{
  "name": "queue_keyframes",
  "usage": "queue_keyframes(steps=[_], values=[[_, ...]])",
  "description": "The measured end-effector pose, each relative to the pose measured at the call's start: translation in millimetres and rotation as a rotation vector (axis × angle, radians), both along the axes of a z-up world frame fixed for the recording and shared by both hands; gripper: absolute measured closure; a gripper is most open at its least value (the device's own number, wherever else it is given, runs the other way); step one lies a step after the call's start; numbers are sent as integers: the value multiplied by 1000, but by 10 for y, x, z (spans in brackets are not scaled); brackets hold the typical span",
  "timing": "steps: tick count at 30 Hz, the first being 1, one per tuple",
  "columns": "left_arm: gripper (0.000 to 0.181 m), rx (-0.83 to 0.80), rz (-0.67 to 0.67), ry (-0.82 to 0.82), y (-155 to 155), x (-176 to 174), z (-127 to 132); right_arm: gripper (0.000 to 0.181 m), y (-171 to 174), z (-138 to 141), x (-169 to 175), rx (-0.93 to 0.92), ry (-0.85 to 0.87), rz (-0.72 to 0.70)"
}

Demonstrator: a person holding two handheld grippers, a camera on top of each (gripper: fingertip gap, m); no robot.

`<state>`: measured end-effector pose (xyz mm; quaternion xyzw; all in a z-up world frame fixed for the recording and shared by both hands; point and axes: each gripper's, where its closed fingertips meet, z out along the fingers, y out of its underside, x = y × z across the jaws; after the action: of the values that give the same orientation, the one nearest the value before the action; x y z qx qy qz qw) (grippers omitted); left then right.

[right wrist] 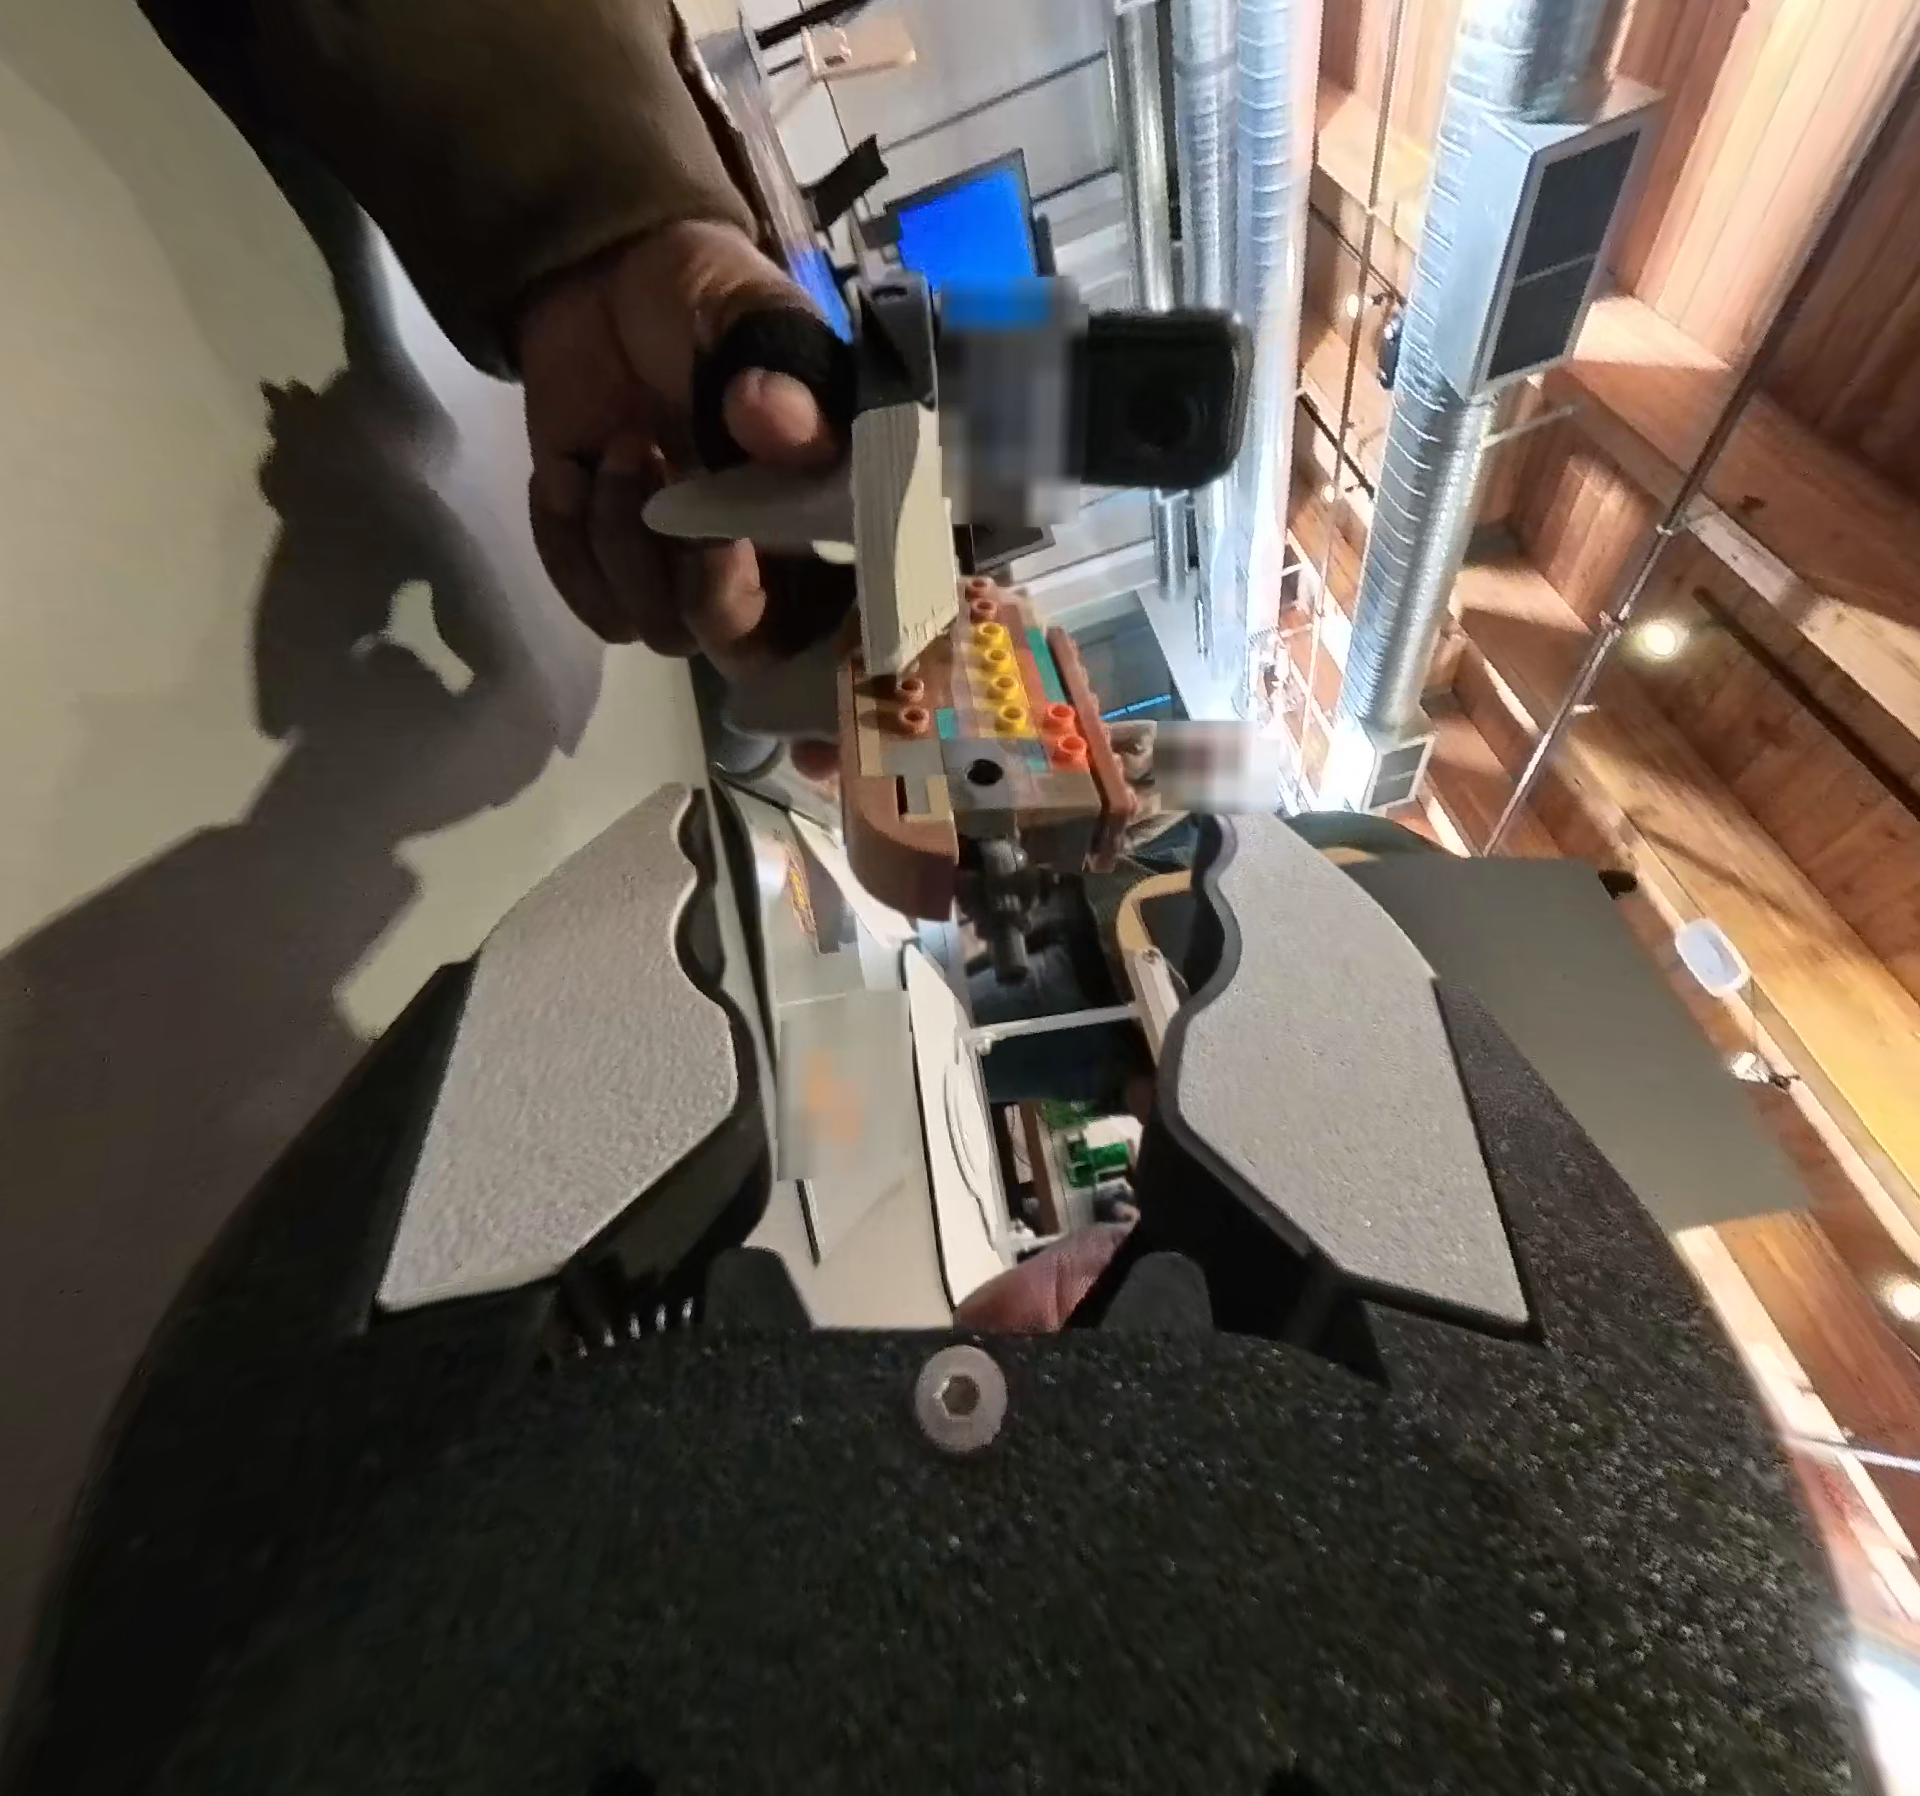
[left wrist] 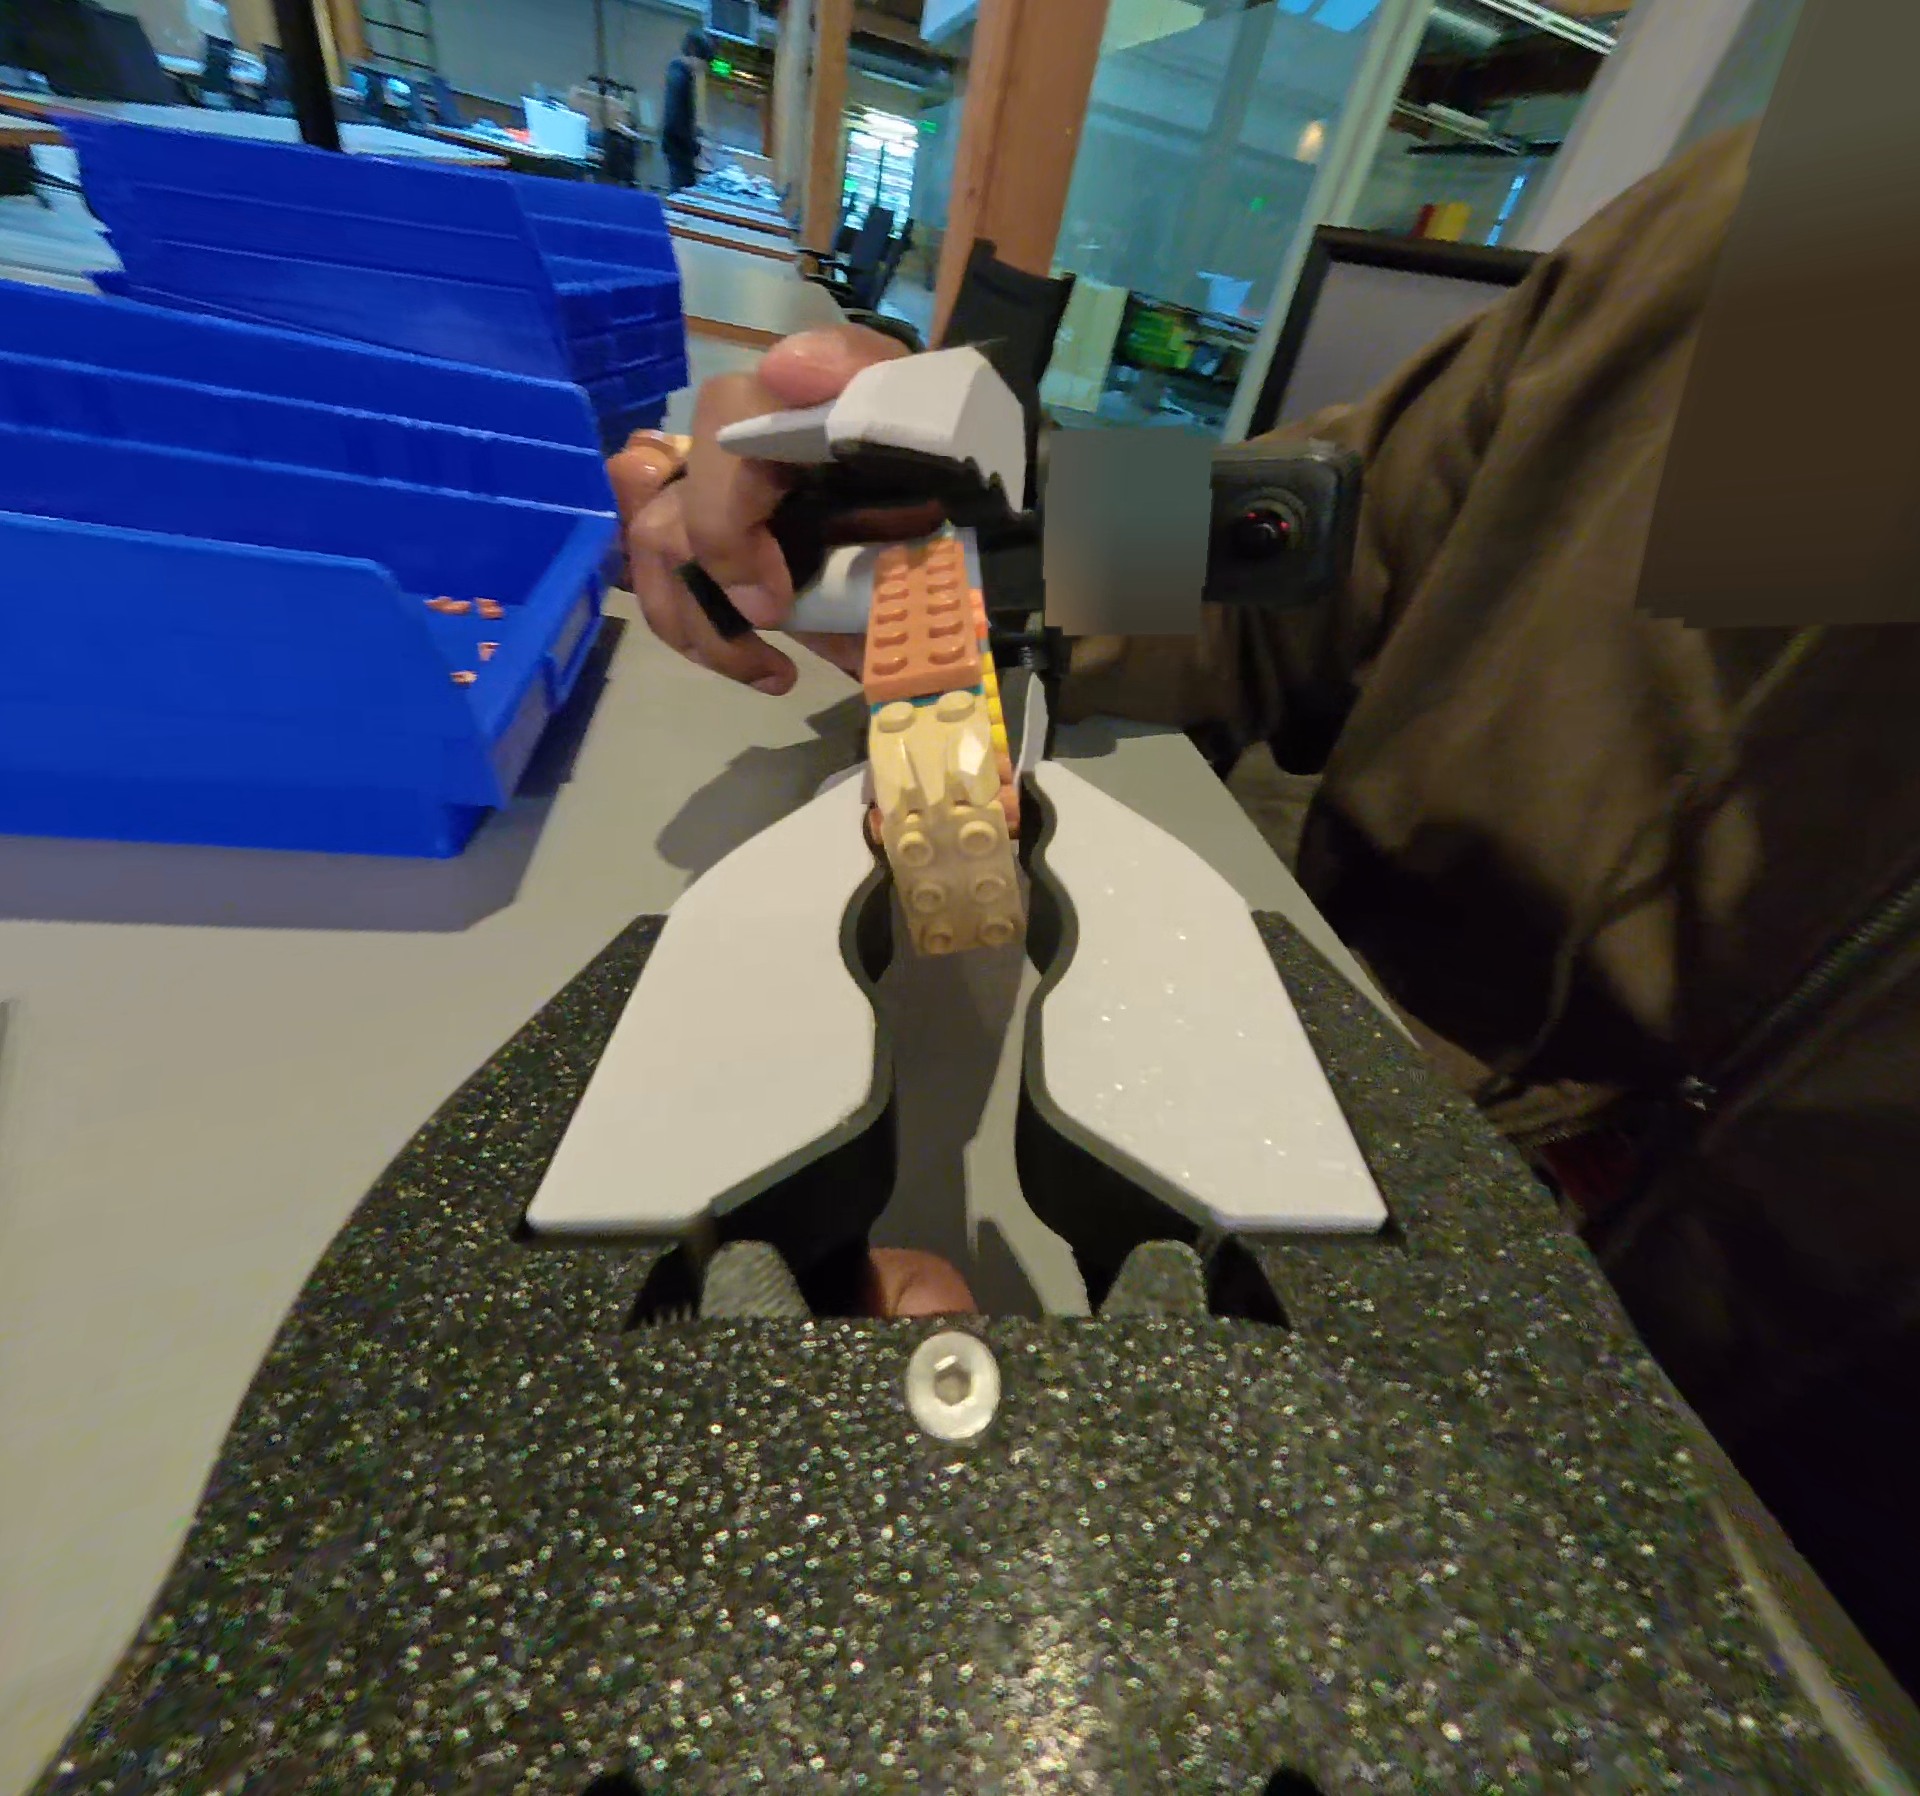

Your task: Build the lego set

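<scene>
The grey surface (left wrist: 312, 1019) stretches left and far in the left wrist view, carrying a row of blue bins (left wrist: 260, 603) on its left side; the nearest bin holds a few small orange pieces (left wrist: 468, 608). A person's brown sleeve (left wrist: 1507, 603) fills the right side.

The lego model (left wrist: 940, 759) is held in the air above the surface, between the two tools. The left gripper (left wrist: 951, 873) has its grey fingers (left wrist: 748, 1019) closed in on the tan studded end of the model, gripping it from both sides. The model runs away from there: tan bricks near, an orange studded plate farther off.

The right gripper (left wrist: 914, 541) meets the far, orange end of the model, with a hand (left wrist: 707, 541) around its handle. In the right wrist view its own fingers (right wrist: 582, 1071) stand well apart and the brown, yellow and orange model (right wrist: 977, 749) sits just beyond their tips, so whether they have hold of it cannot be told.
</scene>
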<state>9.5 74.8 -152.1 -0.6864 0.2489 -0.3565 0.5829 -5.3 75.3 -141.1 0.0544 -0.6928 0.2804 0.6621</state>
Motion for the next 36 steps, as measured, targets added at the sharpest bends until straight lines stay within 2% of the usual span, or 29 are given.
queue_keyframes(steps=[7,15,36], values=[[159,-22,-77,-6,-56,125,-51,102,-147,-6,72,34,-13,41],[159,-23,-97,21,-78,170,-87,128,-180,-37,89,61,-32,43],[159,-8,-67,37,-49,144,-83,128,-105,-41,46,105,-12,-18]])
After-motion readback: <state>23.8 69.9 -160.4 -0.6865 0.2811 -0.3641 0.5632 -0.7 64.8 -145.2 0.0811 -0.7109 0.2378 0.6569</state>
